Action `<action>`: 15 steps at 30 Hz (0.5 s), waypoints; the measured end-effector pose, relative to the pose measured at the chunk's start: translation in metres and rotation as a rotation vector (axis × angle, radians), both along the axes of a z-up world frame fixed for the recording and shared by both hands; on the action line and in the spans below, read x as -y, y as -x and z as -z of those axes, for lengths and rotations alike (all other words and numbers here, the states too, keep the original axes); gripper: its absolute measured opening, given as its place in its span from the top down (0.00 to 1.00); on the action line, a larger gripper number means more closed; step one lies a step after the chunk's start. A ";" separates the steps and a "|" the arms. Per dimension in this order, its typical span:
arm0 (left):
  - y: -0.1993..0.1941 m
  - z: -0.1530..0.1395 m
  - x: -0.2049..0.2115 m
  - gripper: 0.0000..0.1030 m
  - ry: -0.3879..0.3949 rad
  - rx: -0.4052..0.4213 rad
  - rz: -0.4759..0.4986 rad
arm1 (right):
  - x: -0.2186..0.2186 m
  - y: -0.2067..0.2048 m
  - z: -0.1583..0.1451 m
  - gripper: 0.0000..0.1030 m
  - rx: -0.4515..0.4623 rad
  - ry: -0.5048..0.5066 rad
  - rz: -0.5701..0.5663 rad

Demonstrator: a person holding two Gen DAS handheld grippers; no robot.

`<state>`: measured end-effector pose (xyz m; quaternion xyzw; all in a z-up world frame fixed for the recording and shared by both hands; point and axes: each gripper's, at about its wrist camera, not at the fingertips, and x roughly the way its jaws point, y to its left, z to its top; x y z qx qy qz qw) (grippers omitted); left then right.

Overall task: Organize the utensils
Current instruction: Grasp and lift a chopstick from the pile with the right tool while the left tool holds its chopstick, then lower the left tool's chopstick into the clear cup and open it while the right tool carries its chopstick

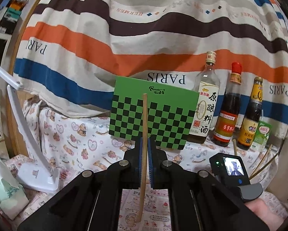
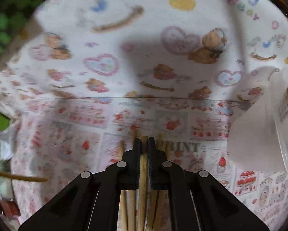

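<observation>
Plainly, the left claw (image 1: pixel 144 144) is clamped on a single wooden chopstick (image 1: pixel 144 119), which stands nearly upright between its blue pads; the stick's upper end rises well above the fingertips, and its lower end reaches down toward the patterned cloth (image 1: pixel 82 142) on the tabletop. Straight beyond this claw stands a green checkered card (image 1: pixel 163 104), propped upright; just to the right of that card stand three bottles in a row, a clear one with a white label (image 1: pixel 204 104), a dark one with a red cap (image 1: pixel 228 107), and a dark one with a yellow label (image 1: pixel 251 115); a small green carton (image 1: pixel 262 134) sits right of the last bottle. Off to the left of the claw a white lamp base (image 1: pixel 38 175) rests on the cloth, and a striped sheet (image 1: pixel 124 28) hangs behind everything. To the lower right, the other gripper's camera screen (image 1: pixel 231 166) shows, with a person's hand (image 1: pixel 263 213) below it.

Meanwhile the right claw (image 2: pixel 144 146) points steeply down at the tabletop; its fingers sit narrowly apart around one chopstick of a bundle of chopsticks (image 2: pixel 143 173), whether they press it I cannot tell; the rest of the bundle lies beneath the claw, fanning toward the camera. Left of this claw a lone stick (image 2: pixel 18 177) lies across the cloth; to its right a blurred white object (image 2: pixel 259 125) stands near.
</observation>
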<state>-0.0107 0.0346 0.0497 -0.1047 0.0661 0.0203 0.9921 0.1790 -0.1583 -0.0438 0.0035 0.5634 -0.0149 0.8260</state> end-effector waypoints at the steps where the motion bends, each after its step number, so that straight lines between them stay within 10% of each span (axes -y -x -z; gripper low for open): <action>1: 0.000 -0.001 -0.001 0.96 0.009 -0.007 0.007 | -0.002 0.006 -0.009 0.92 0.044 0.004 -0.020; 15: 0.000 -0.002 -0.003 0.96 0.080 -0.053 0.105 | -0.031 0.131 -0.169 0.92 0.627 -0.022 -0.242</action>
